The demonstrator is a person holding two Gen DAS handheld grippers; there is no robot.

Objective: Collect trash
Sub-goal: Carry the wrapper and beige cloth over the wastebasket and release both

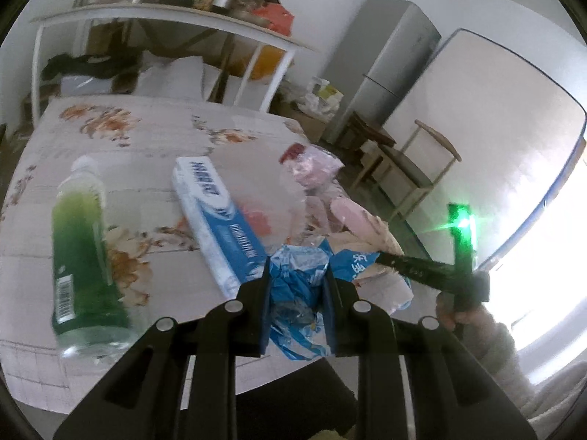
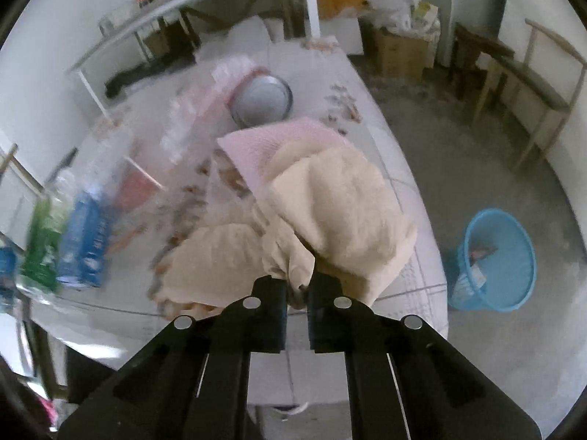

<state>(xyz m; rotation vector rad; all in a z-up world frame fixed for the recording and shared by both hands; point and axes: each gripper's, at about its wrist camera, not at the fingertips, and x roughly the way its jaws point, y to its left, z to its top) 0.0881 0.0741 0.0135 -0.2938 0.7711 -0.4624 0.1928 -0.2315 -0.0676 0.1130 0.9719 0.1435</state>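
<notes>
My left gripper (image 1: pixel 296 278) is shut on a crumpled blue and white plastic wrapper (image 1: pixel 293 293) near the table's front edge. My right gripper (image 2: pixel 297 282) is shut on a fold of a cream cloth (image 2: pixel 330 212) with a pink cloth (image 2: pixel 271 146) behind it; the cream cloth is lifted off the table. The right gripper also shows in the left wrist view (image 1: pixel 422 267), at the wrapper's right. A green bottle (image 1: pixel 82 253) and a blue and white box (image 1: pixel 220 220) lie on the table. A blue waste basket (image 2: pixel 495 260) stands on the floor to the right.
The floral tablecloth table (image 1: pixel 146 139) also holds a clear plastic bag (image 1: pixel 312 172) and a metal bowl (image 2: pixel 262 101). A white shelf table (image 1: pixel 165 22), a fridge (image 1: pixel 381 66), wooden chairs (image 2: pixel 528 84) and cardboard boxes (image 2: pixel 400 55) stand around.
</notes>
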